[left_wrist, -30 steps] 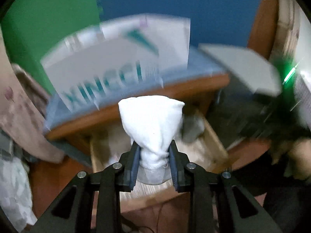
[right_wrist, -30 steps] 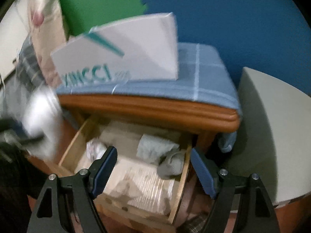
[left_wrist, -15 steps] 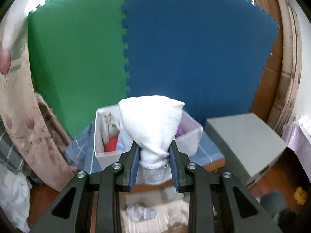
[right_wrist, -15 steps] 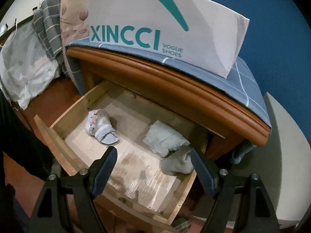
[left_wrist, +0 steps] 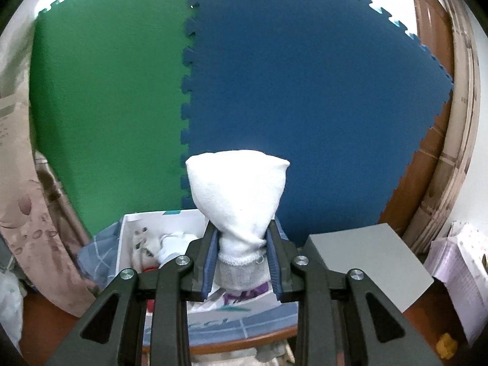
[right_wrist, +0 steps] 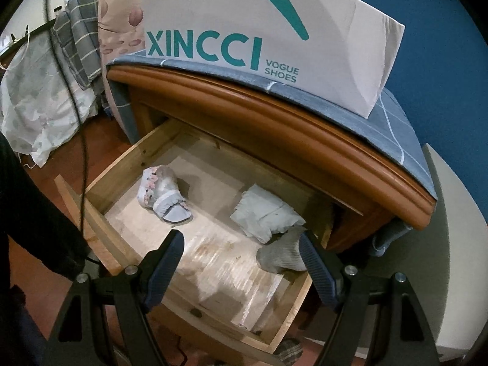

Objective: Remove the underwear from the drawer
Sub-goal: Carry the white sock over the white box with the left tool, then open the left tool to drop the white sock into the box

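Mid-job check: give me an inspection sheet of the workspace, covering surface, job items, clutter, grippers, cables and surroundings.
Surface: open wooden drawer under a nightstand top.
Job's things: white bundle held; floral bundle, pale folded piece and grey sock in drawer.
Clutter: shoe box on top, holding clothes.
Grippers: left gripper shut on white bundle above the box; right gripper open over drawer.
Cables: black cable at left.
Surroundings: foam mats, curtain.
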A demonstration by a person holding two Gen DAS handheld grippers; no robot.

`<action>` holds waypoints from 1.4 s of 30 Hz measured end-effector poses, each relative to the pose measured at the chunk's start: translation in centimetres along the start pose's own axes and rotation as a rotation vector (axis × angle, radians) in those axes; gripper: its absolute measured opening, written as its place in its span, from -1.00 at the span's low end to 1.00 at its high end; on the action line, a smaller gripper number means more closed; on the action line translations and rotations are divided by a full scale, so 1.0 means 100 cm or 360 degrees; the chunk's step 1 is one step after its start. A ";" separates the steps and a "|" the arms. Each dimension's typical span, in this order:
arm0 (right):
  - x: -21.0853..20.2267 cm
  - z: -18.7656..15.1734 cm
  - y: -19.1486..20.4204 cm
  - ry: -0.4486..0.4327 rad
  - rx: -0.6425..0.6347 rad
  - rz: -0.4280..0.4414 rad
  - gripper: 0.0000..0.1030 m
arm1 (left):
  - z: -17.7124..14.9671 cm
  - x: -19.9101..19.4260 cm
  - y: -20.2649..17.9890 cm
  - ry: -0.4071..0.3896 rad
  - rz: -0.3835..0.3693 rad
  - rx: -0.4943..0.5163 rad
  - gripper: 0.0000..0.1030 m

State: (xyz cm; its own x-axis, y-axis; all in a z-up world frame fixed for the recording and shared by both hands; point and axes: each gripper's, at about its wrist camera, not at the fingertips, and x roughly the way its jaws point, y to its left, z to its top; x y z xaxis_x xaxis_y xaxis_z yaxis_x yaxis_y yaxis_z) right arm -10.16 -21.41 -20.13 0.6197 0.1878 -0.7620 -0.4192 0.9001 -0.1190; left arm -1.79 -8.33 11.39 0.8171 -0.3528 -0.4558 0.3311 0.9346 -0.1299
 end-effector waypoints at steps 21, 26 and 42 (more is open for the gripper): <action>0.005 0.001 0.003 0.0056 0.0032 0.0118 0.55 | 0.017 0.165 0.002 0.0440 0.0143 -0.0157 -0.49; 0.009 0.001 0.004 0.0083 0.0043 0.0145 0.55 | 0.013 0.197 -0.005 0.0535 0.0156 -0.0160 -0.49; 0.014 -0.003 0.004 0.0134 0.0101 0.0226 0.55 | -0.001 0.257 -0.016 0.0679 0.0164 -0.0162 -0.48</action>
State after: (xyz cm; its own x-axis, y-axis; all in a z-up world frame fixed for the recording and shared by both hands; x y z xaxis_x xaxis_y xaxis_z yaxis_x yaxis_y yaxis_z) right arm -9.64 -20.92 -21.46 0.4985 0.2838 -0.8191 -0.4543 0.8903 0.0320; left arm 18.62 -18.87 -0.21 0.5684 -0.2278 -0.7906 0.1926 0.9710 -0.1413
